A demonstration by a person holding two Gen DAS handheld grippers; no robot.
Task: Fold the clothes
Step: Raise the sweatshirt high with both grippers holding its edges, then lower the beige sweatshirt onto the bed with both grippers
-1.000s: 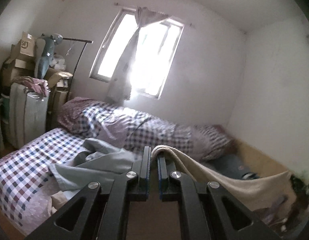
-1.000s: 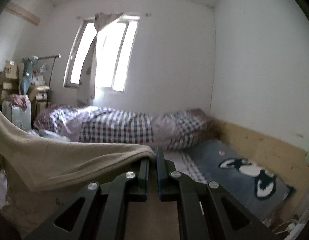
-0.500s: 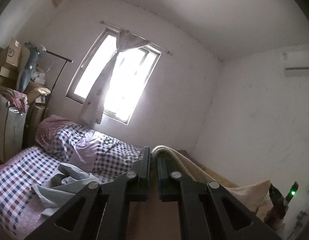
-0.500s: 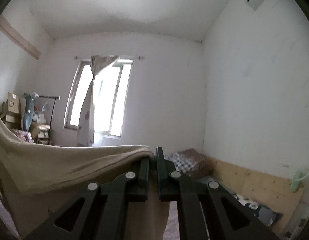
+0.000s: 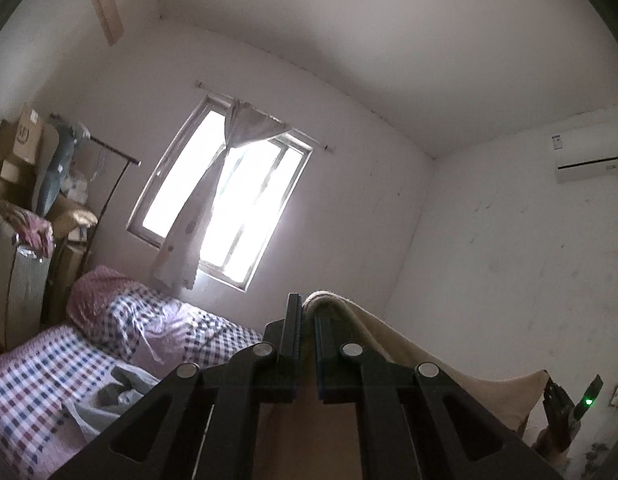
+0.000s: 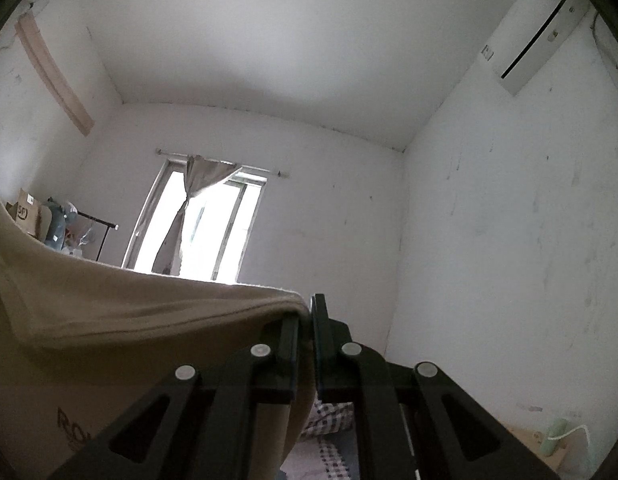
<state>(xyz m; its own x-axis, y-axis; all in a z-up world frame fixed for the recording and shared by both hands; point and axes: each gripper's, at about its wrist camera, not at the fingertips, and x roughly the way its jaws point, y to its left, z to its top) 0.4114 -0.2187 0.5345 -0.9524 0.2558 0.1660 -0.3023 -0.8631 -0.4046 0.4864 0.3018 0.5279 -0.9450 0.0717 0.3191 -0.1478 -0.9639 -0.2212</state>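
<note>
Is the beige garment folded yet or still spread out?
Spread, not folded. The beige garment hangs stretched between the left gripper and right gripper, each shut on its top edge.

Beige garment [image 6: 149, 320], checked purple-and-white bedsheet [image 5: 37, 392]

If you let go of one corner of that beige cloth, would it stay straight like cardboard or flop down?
Probably flop. The beige cloth already sags in a curve between the right gripper and left gripper, so it looks soft, not stiff. It seems fairly light, since thin pinches at its edge carry it. It might slip, because each gripper pinches only a small bit.
</note>
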